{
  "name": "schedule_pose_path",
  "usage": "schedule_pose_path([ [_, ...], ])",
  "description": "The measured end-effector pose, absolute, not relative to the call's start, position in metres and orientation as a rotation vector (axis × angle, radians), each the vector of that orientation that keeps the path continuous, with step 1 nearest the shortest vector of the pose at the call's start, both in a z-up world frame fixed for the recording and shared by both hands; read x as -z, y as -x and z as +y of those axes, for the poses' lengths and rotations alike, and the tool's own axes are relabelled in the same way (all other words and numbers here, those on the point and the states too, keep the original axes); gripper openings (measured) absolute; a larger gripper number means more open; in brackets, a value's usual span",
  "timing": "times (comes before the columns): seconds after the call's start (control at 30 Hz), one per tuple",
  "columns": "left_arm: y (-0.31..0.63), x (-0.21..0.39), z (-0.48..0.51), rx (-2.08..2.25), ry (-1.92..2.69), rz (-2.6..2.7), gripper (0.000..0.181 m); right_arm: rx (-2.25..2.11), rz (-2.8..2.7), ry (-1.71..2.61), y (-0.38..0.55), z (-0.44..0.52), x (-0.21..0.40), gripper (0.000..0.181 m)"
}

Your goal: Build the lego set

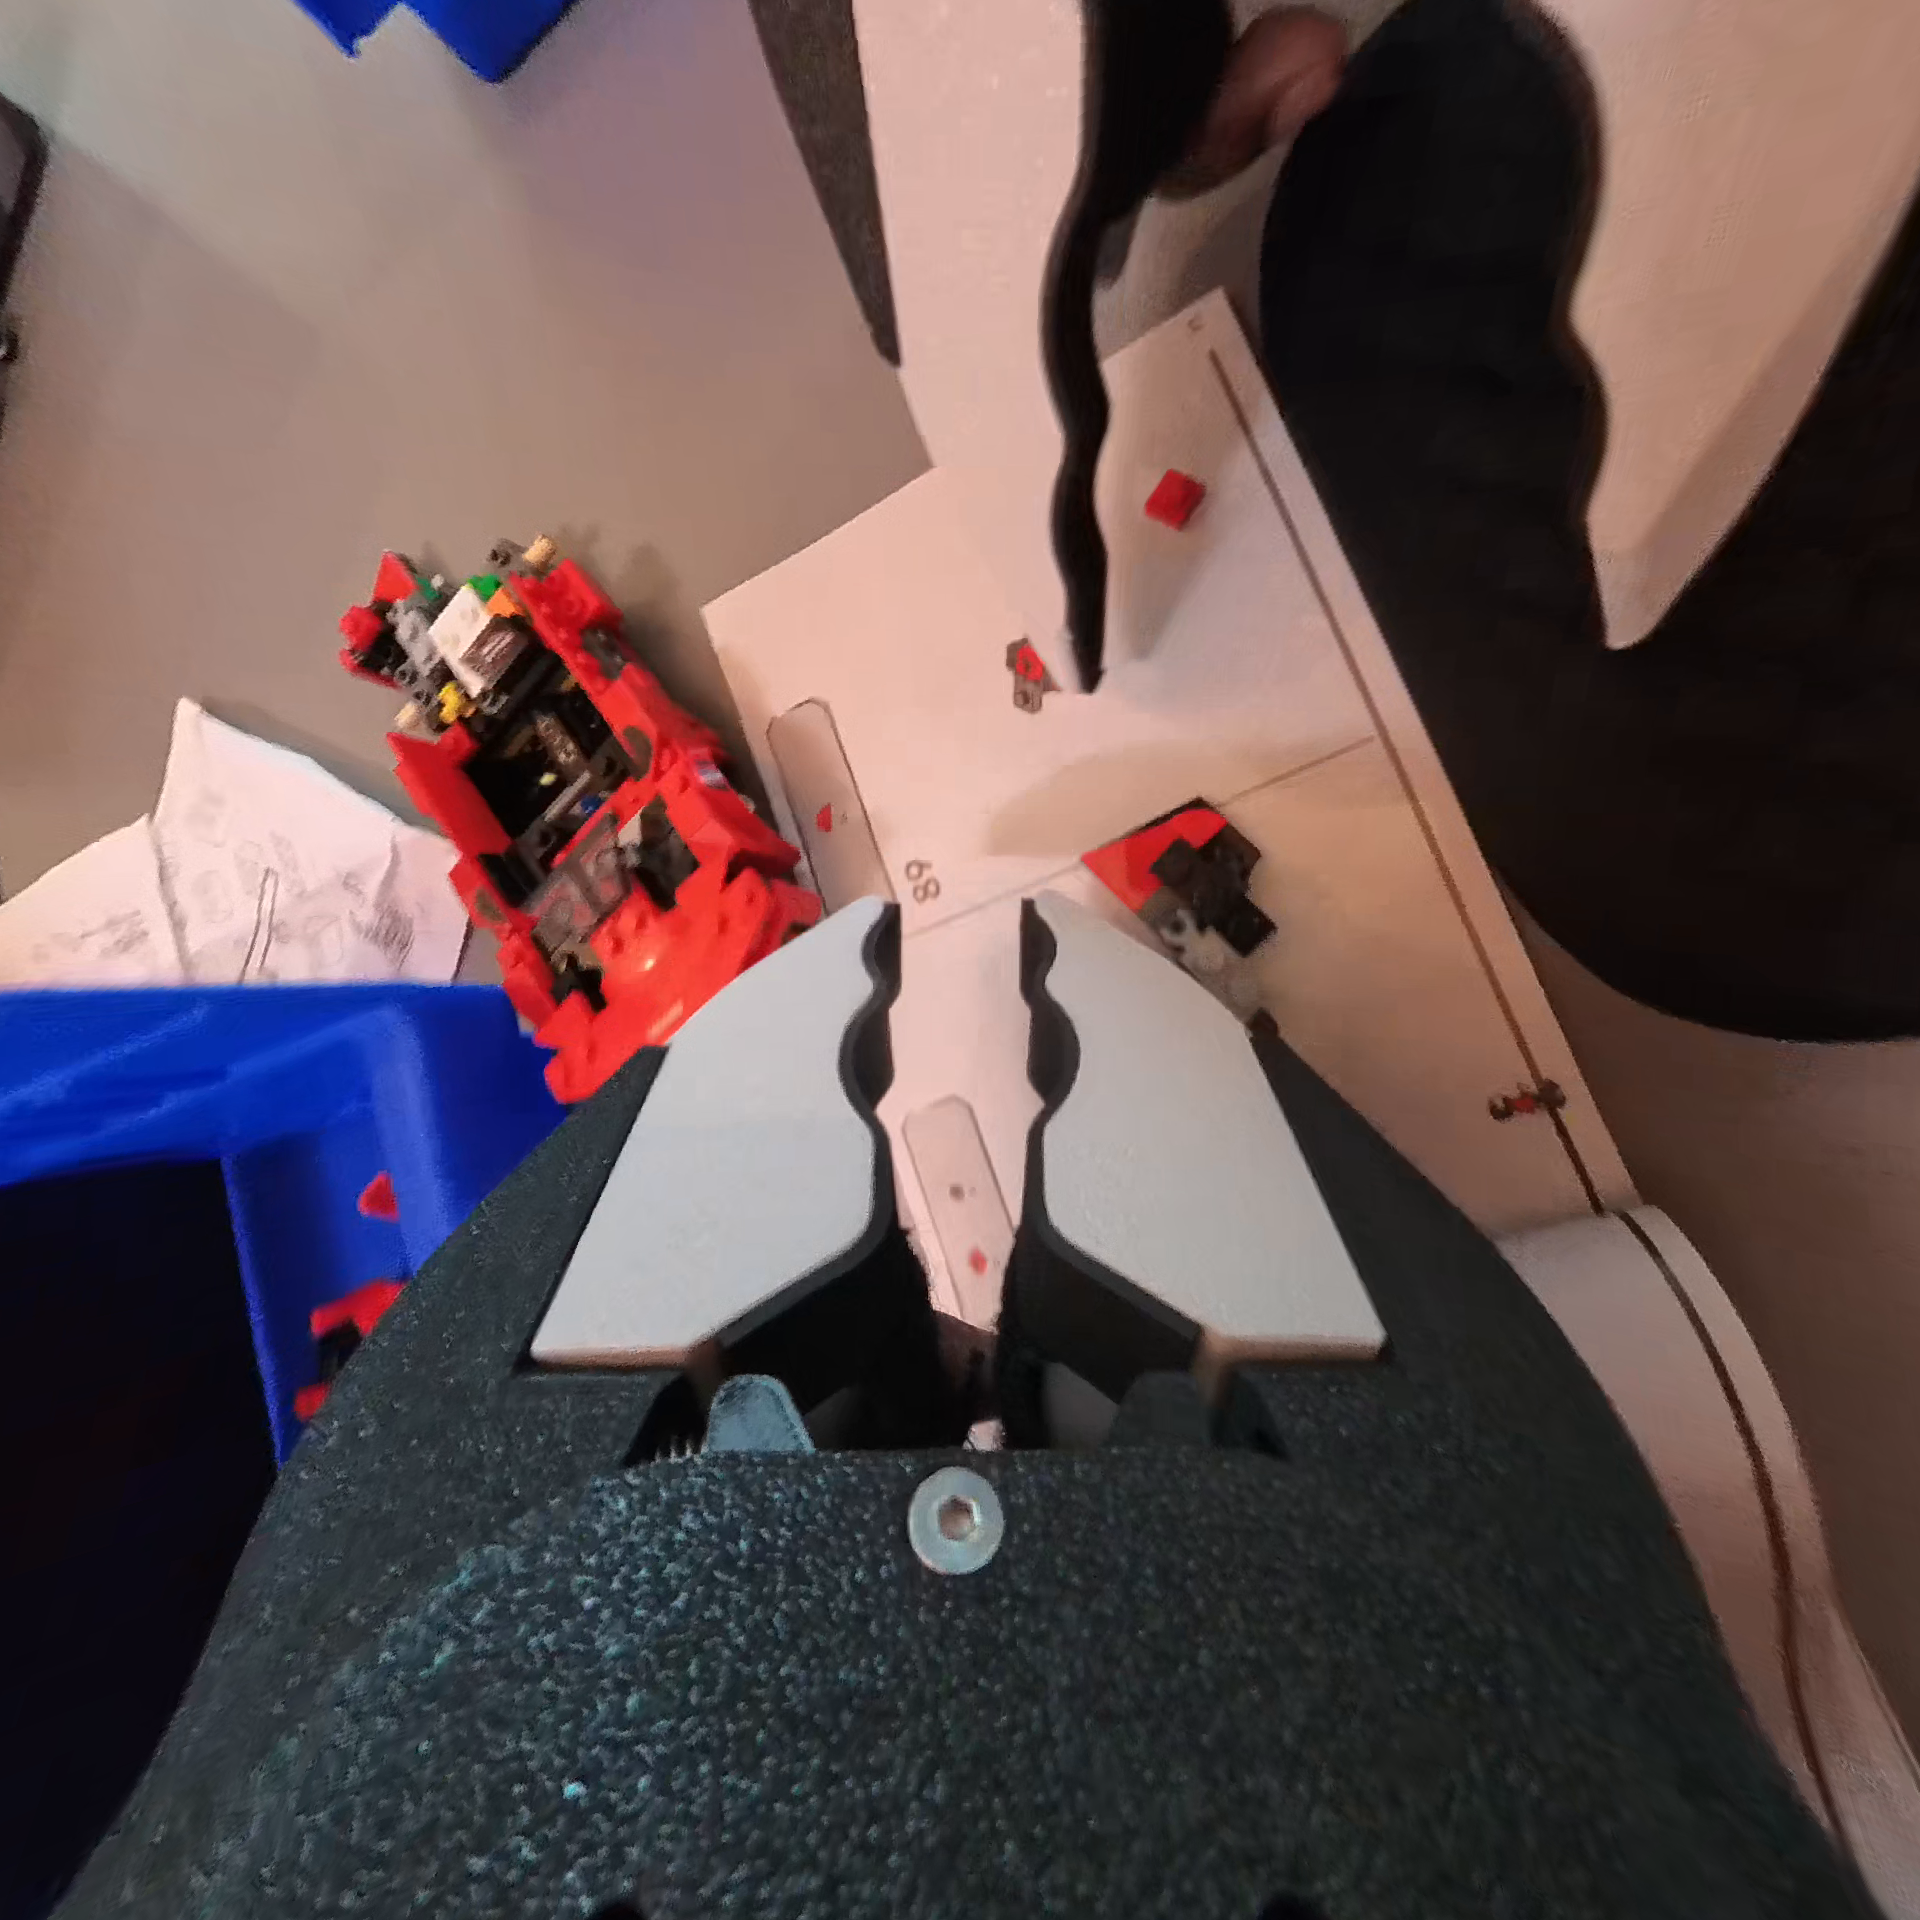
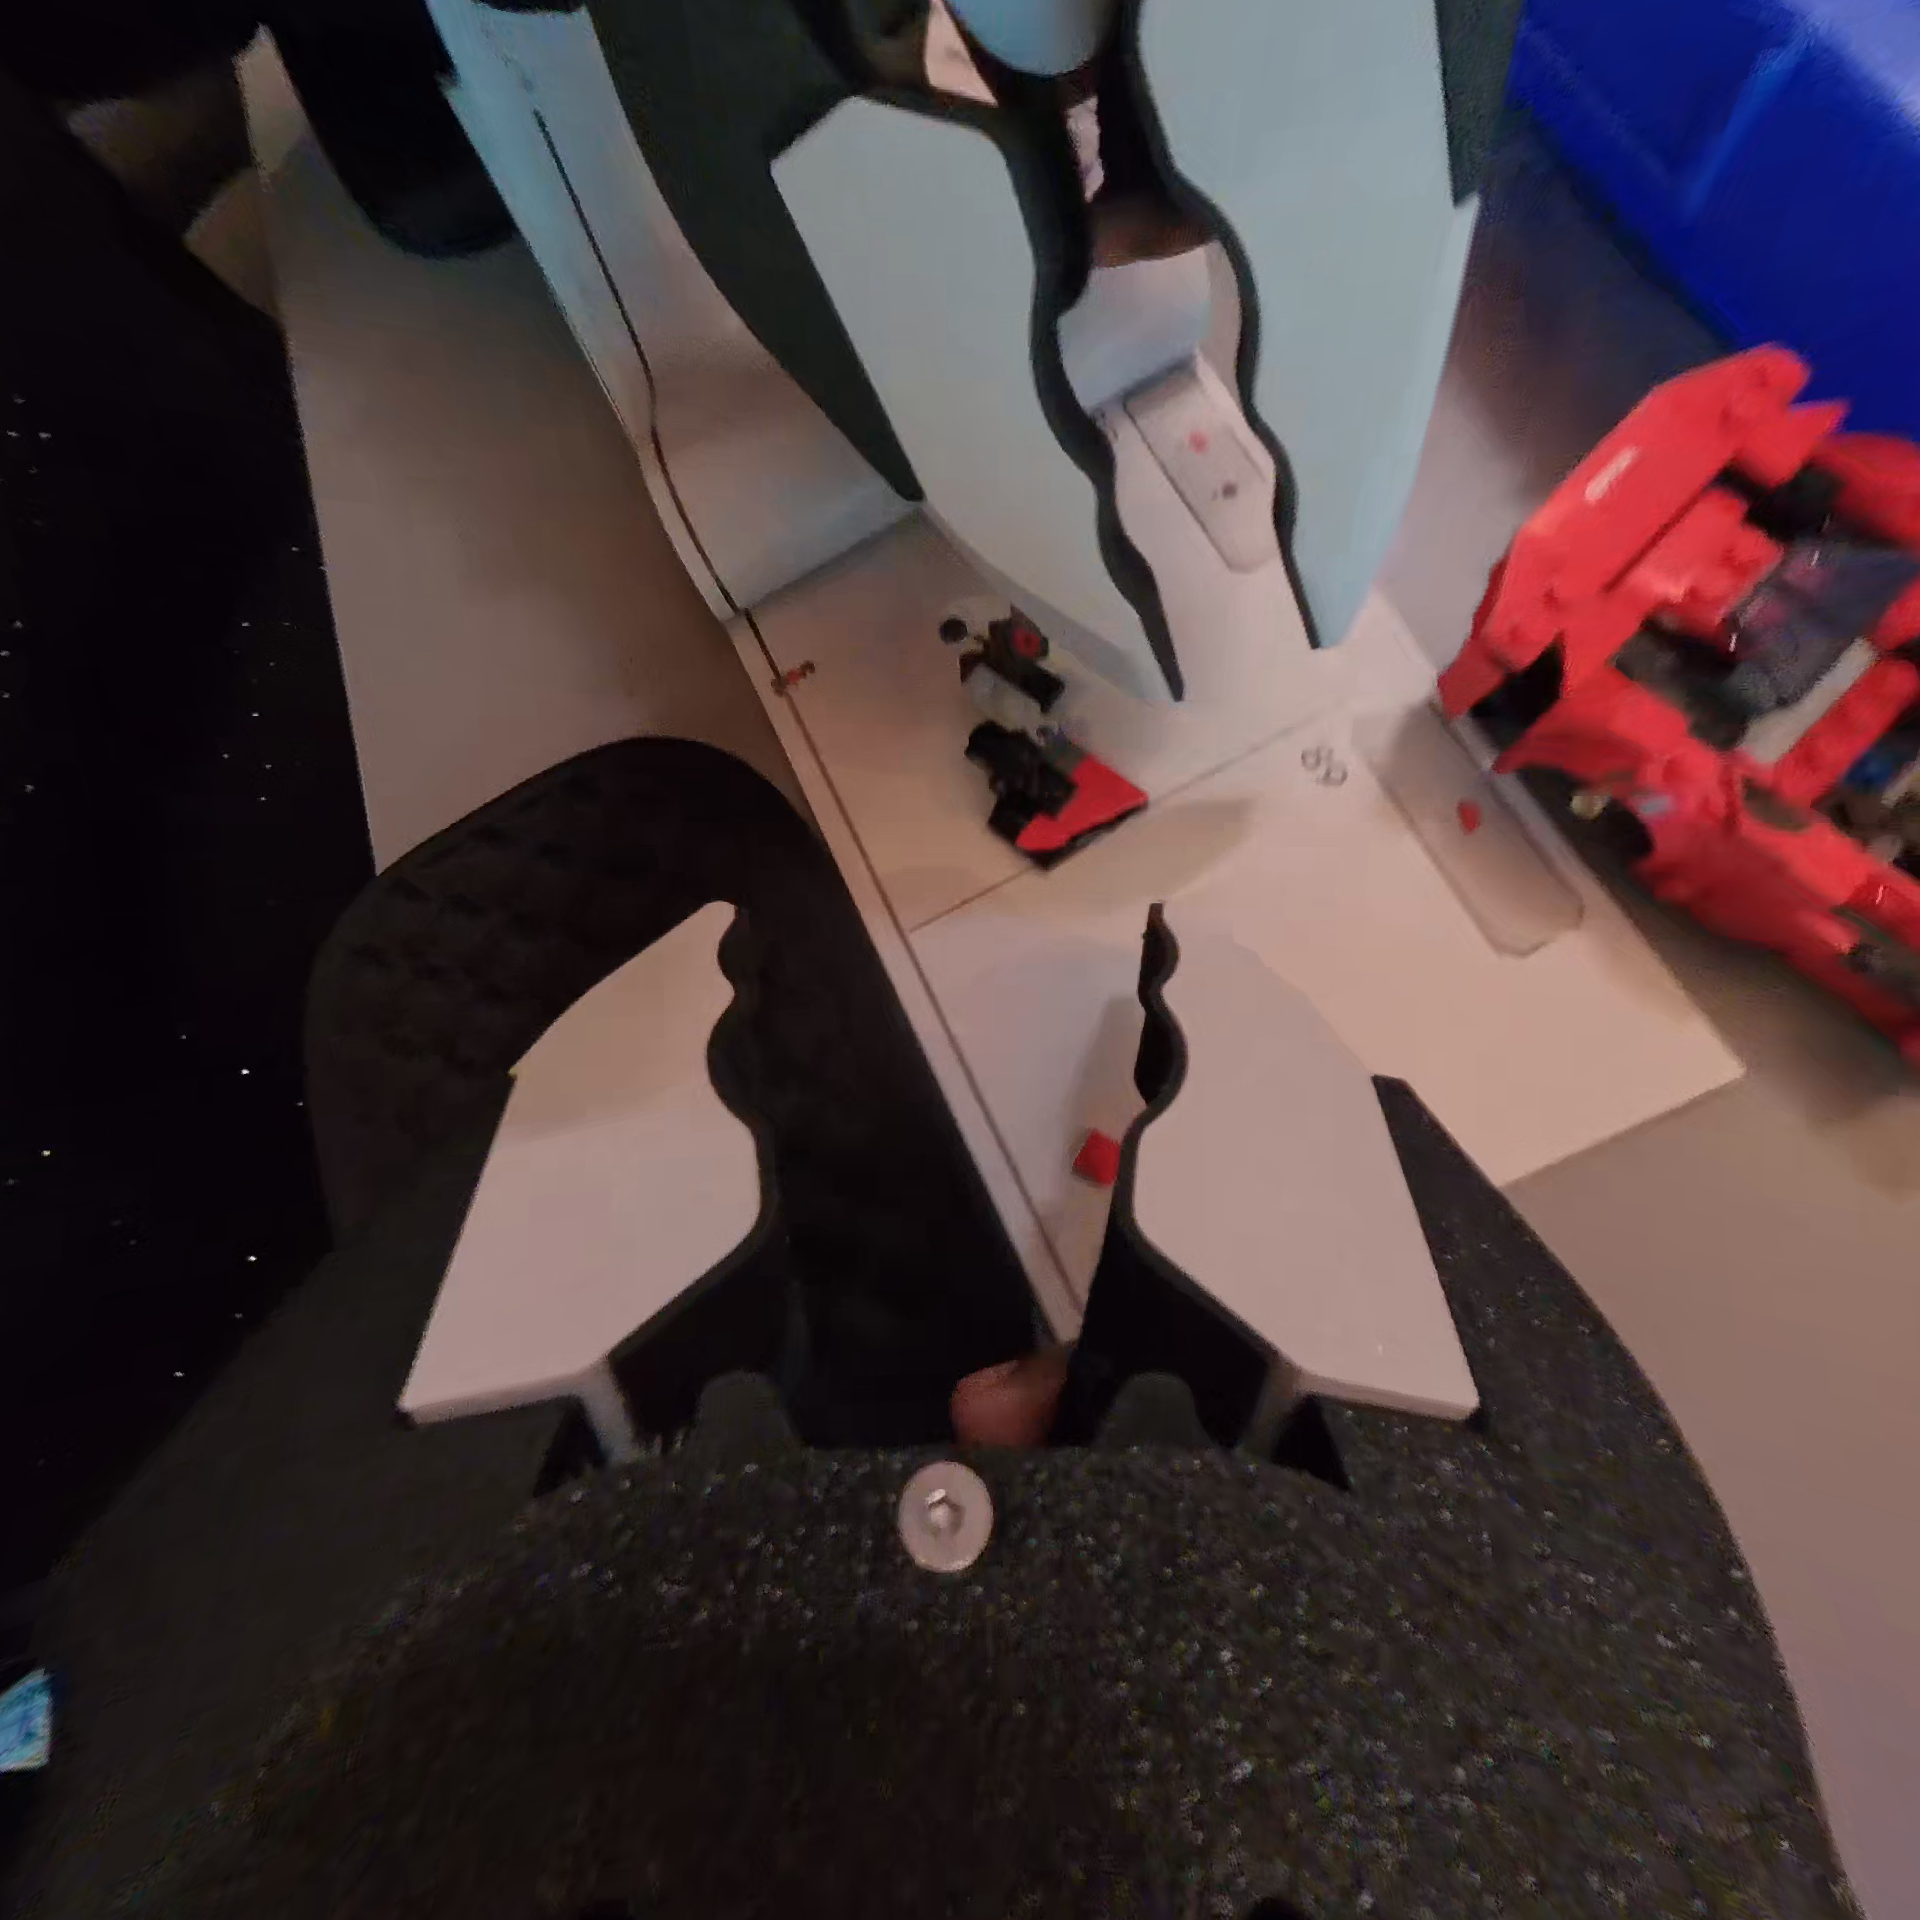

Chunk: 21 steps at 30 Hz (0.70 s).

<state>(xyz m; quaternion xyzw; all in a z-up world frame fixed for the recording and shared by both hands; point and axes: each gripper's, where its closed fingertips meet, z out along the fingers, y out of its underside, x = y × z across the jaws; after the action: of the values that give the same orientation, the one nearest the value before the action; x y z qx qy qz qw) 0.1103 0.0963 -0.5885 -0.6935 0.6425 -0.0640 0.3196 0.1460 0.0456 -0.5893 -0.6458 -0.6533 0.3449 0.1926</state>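
At the far left of the left wrist view a blue bin point(image 1: 208, 1091) sits on the counter point(image 1: 364, 364), with a few red pieces showing over its lip. A crumpled sheet of printed paper point(image 1: 239, 873) lies behind it. Just beside the bin stands the half-built red lego car point(image 1: 582, 790), its nose touching the edge of the open instruction booklet point(image 1: 935, 644).

The left gripper point(image 1: 956, 914) hovers over the booklet, jaws spread a little and holding nothing. To its right, on the page, lies a small red-and-black sub-assembly point(image 1: 1184, 883), and farther up a loose red brick point(image 1: 1174, 497). A tiny grey-and-red piece point(image 1: 1029, 670) rests between them.

The right gripper point(image 2: 940, 925) hangs above that same brick point(image 2: 1096, 1155), jaws spread wide and empty, the brick sitting just inside its right finger.

The likely trouble is the brick itself. It is small and smooth-sided, and lies flat on slick paper, so a closing finger that meets it off-centre could push or flick it away rather than pinch it. The booklet could also slide or curl under a downward press. Both grippers crowd the same page, so a hasty reach might knock the sub-assembly, or nudge the car against the bin.
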Motion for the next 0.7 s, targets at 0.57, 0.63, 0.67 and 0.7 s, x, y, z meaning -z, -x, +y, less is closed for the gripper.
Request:
schedule_pose_path([
  [0.57,-0.093,0.592,0.080,0.087,1.911,1.507,0.063,-1.090,-2.058,1.663,-0.136,0.034,0.601,0.073],
  [0.63,-0.086,0.589,0.086,0.067,1.915,1.502,0.060,-1.110,-2.064,1.667,-0.144,0.024,0.599,0.074],
  [0.67,-0.082,0.589,0.087,0.062,1.916,1.500,0.059,-1.094,-2.061,1.671,-0.147,0.022,0.600,0.075],
  [0.7,-0.080,0.588,0.087,0.066,1.918,1.502,0.059,-1.072,-2.045,1.679,-0.148,0.023,0.600,0.075],
])
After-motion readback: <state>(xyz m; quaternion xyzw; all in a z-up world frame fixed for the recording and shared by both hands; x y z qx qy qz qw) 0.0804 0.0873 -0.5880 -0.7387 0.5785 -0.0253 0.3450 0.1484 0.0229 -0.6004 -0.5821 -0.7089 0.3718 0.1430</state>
